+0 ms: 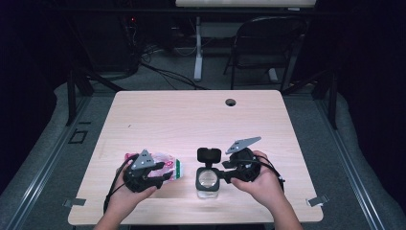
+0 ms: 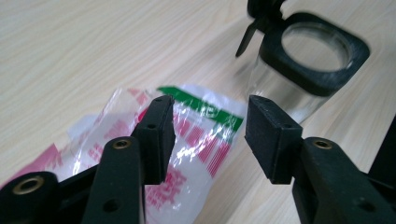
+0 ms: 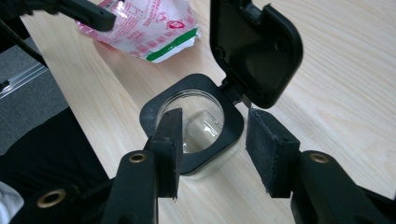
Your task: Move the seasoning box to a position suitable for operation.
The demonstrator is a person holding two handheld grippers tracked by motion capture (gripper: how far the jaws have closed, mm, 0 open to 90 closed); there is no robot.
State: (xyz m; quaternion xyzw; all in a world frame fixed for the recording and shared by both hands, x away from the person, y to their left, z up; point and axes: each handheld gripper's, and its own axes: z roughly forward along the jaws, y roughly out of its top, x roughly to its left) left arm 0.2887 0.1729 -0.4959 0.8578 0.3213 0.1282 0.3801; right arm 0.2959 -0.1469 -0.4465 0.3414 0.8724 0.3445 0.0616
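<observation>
Both tongs open, nothing gripped.
Left tongs [image 2: 208, 140] gape over the plastic pouch [image 2: 196, 135] lying on the tabletop [image 1: 191, 115]; right tongs [image 3: 212, 149] spread above the clear jar [image 3: 196, 123], lid [image 3: 254, 46] flipped up, just right of the pouch.

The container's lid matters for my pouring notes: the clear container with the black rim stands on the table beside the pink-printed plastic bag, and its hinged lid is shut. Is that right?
Not quite. The hinged lid is flipped open, standing up behind the clear container, as the right gripper view shows. The rest holds: the container stands on the table beside the pink-printed plastic bag.
</observation>
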